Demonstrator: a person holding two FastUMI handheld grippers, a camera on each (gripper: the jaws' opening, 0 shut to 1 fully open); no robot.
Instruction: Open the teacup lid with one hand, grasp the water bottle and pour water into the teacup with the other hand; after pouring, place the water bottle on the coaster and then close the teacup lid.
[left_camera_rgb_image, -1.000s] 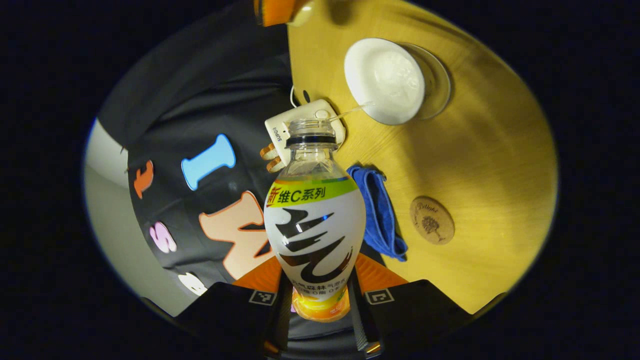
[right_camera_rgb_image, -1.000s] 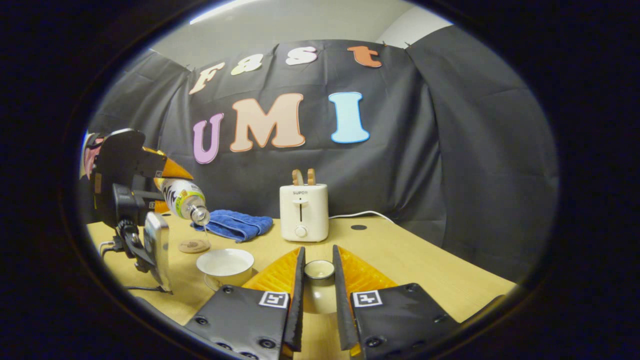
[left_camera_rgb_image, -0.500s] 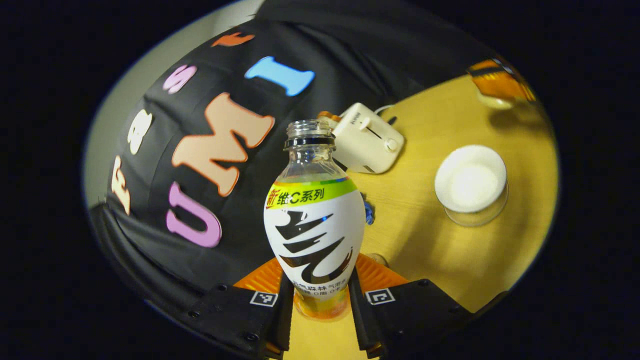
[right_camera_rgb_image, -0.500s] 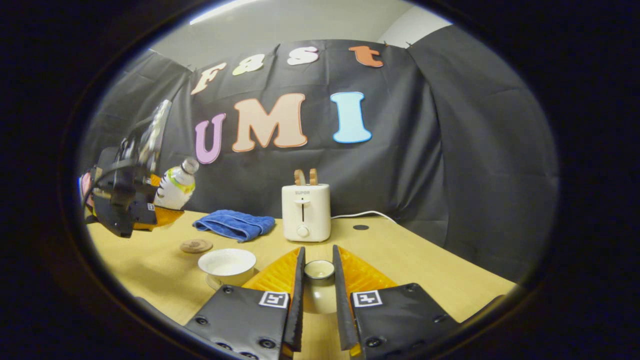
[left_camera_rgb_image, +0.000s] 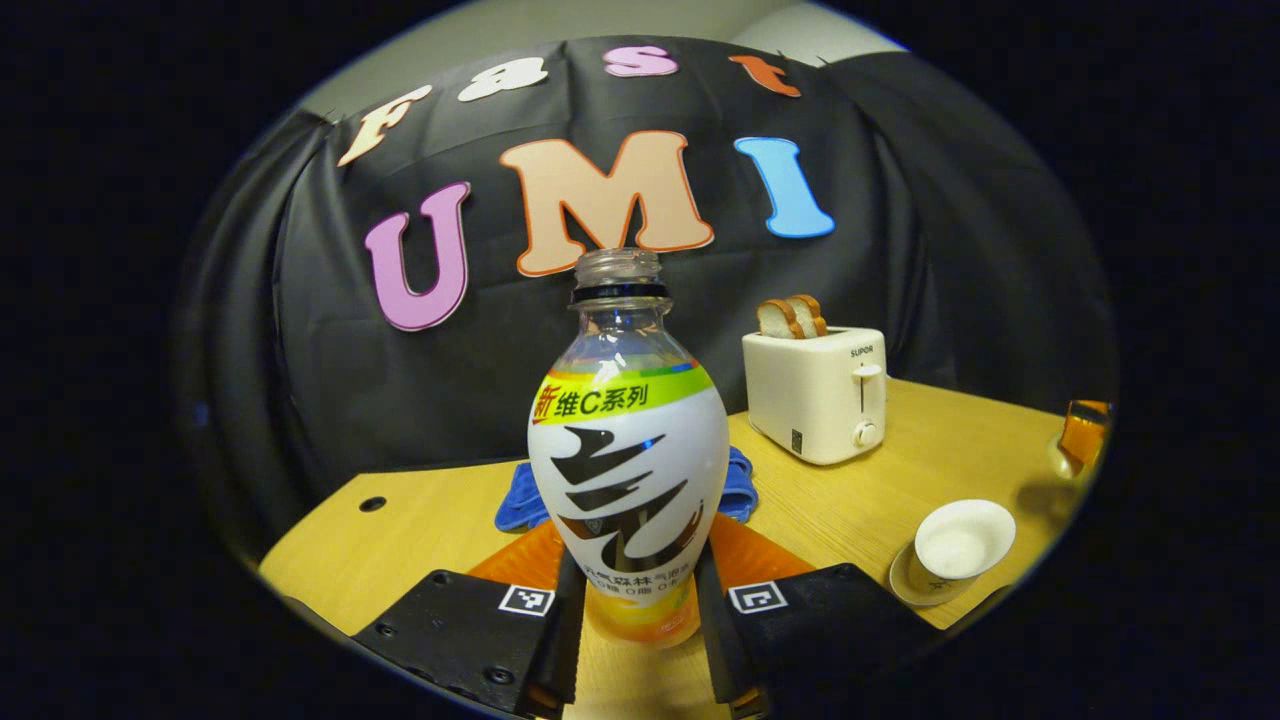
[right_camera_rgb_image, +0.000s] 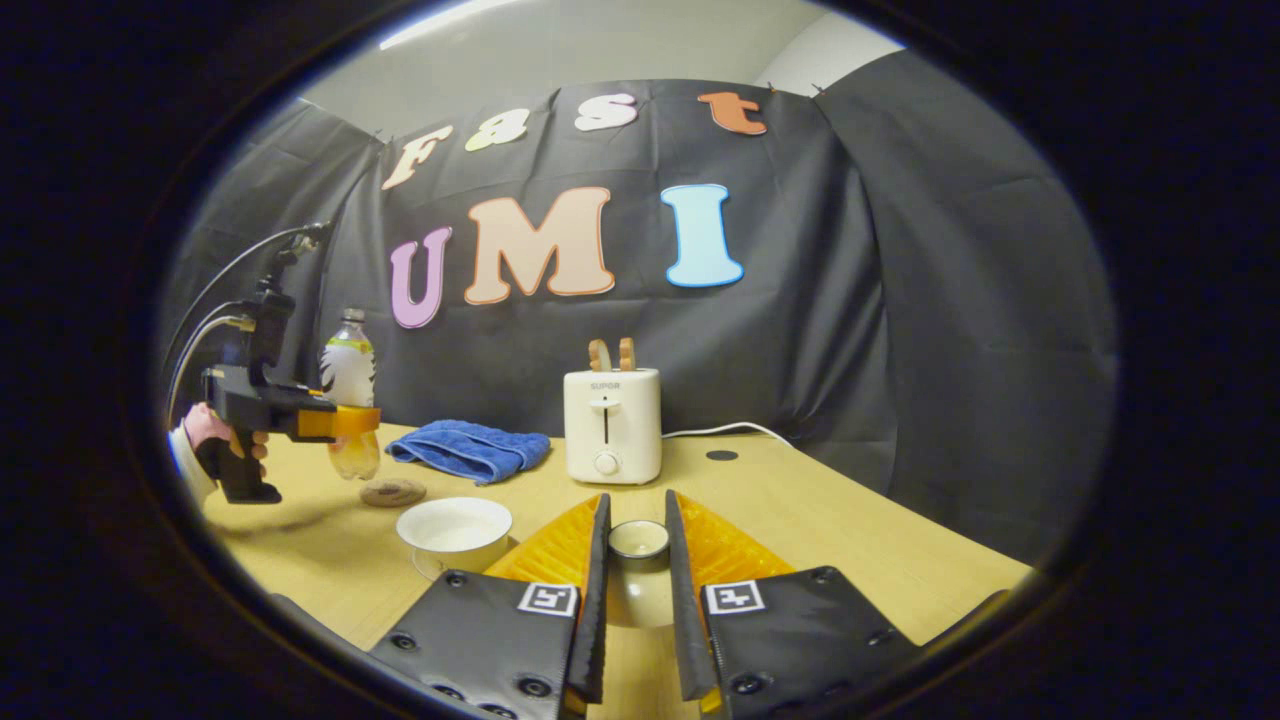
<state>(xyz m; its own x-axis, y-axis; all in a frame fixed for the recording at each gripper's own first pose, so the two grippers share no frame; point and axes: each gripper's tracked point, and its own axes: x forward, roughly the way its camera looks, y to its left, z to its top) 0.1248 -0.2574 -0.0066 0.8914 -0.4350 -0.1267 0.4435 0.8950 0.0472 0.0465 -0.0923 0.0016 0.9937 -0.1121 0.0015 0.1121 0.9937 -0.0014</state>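
Fingers of left gripper (left_camera_rgb_image: 632, 620) clamp clear plastic water bottle with white label (left_camera_rgb_image: 628, 470), upright, uncapped. Right gripper (right_camera_rgb_image: 636, 600) pinches cream ceramic teacup lid (right_camera_rgb_image: 638, 541). Beyond, we see open white teacup (right_camera_rgb_image: 452, 530) left of right fingers, round wooden coaster (right_camera_rgb_image: 392, 491) just under bottle. We judge pouring done; bottle placement, lid closing left. Water level in teacup unclear.

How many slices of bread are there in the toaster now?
2. Both stand side by side in the top slots of the toaster, one slice toward the bottle and the other slice beside it. Their lower parts are hidden inside the toaster.
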